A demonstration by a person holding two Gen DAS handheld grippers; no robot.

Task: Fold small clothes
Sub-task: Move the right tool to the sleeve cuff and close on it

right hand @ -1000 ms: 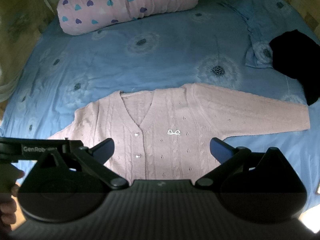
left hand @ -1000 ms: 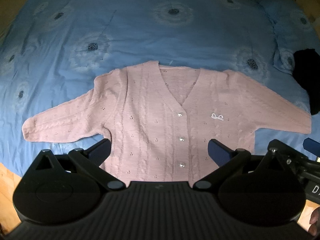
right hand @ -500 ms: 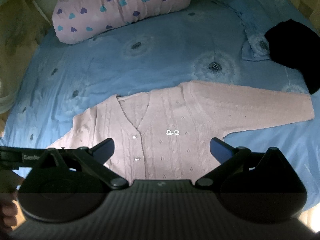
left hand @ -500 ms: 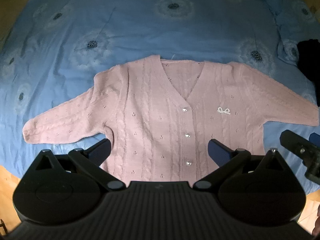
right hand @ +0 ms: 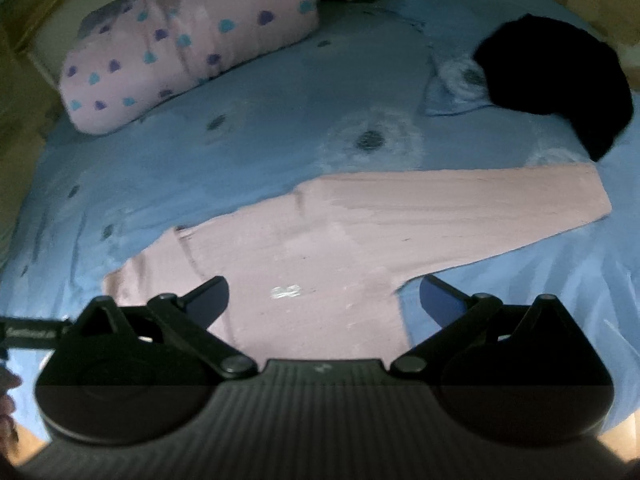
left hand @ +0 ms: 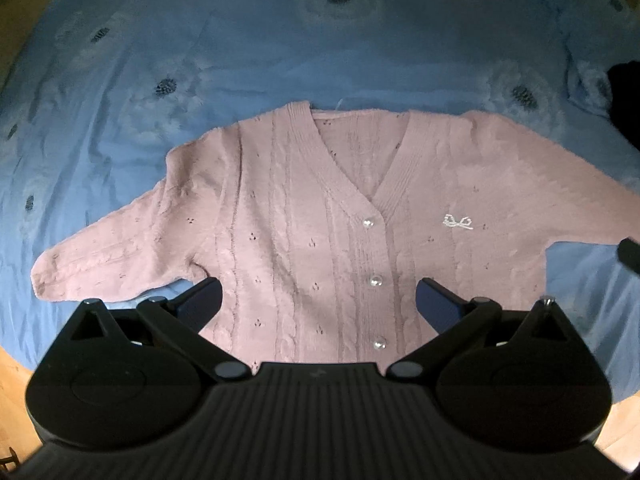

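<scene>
A pink knitted cardigan (left hand: 320, 216) lies flat and face up on the blue bedsheet (left hand: 240, 48), buttoned, with both sleeves spread out. It has a small white bow on the chest (left hand: 458, 222). My left gripper (left hand: 319, 300) hovers open over the cardigan's lower front, nothing between its fingers. In the right wrist view the cardigan (right hand: 360, 240) is blurred, its right sleeve (right hand: 520, 200) stretching out to the right. My right gripper (right hand: 324, 298) is open above the cardigan's right side near the armpit.
A pink pillow with heart print (right hand: 188, 52) lies at the back left of the bed. A black garment (right hand: 556, 72) sits at the back right beside a folded blue cloth (right hand: 452, 88). Wooden floor (left hand: 12, 400) shows past the bed's near edge.
Both grippers have moved forward and lower toward the cardigan, which looms larger. The right gripper has swung to the right, toward the right sleeve. Both stay open.
</scene>
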